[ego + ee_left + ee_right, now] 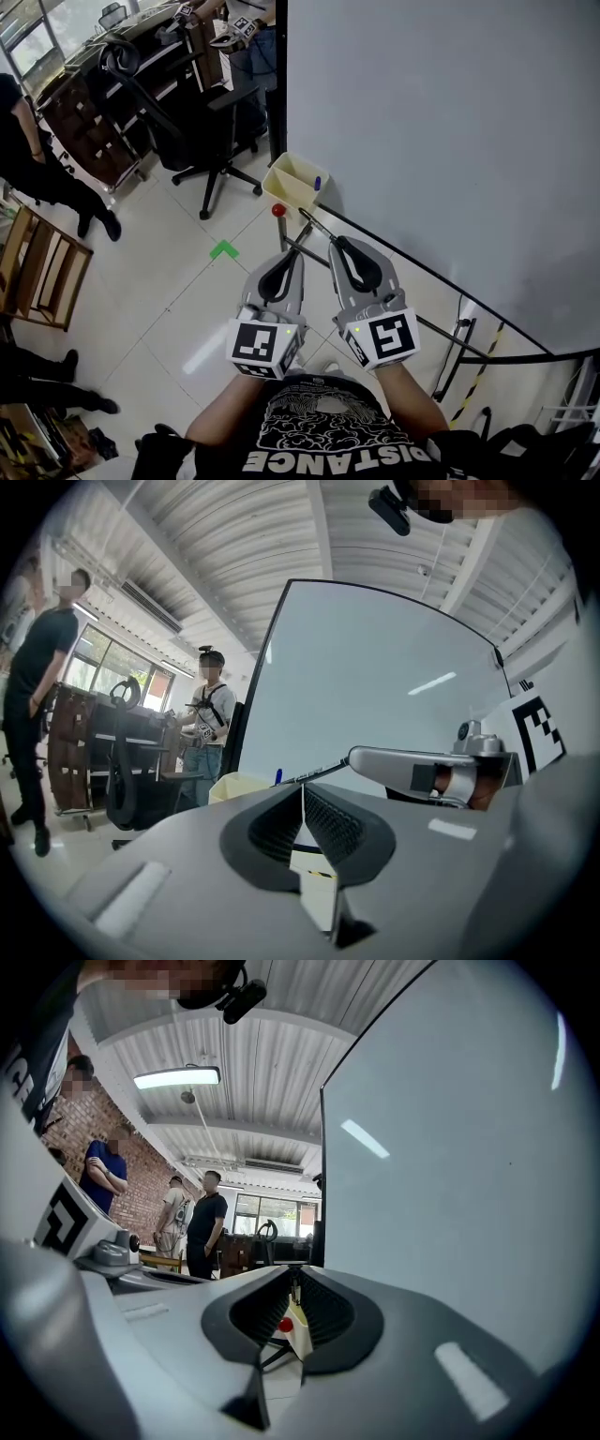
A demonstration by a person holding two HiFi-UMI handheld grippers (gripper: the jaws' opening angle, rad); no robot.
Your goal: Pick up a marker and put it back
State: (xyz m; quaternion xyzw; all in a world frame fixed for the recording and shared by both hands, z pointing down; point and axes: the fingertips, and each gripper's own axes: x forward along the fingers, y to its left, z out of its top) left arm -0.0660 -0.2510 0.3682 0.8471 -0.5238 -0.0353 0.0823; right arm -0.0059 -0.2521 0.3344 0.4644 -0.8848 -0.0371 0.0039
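My right gripper (pixel 335 242) is shut on a thin black marker (pixel 316 227), which sticks out ahead of its tips toward the pale yellow tray (pixel 286 183) at the whiteboard's lower left corner. A blue marker (pixel 317 184) stands in that tray. In the left gripper view the black marker (pixel 314 774) runs left from the right gripper's fingers (pixel 394 761) toward the tray (pixel 234 785). My left gripper (pixel 298 253) hangs just left of the right one, shut, with nothing between its jaws (pixel 302 799). The right gripper view looks down past its tips (pixel 292 1290) at the tray (pixel 300 1333).
The whiteboard (pixel 441 131) fills the right side, with a red knob (pixel 278 211) under the tray. A black office chair (pixel 202 122) and shelves stand at the far left, where people stand too. A green tape mark (pixel 223 249) lies on the tiled floor.
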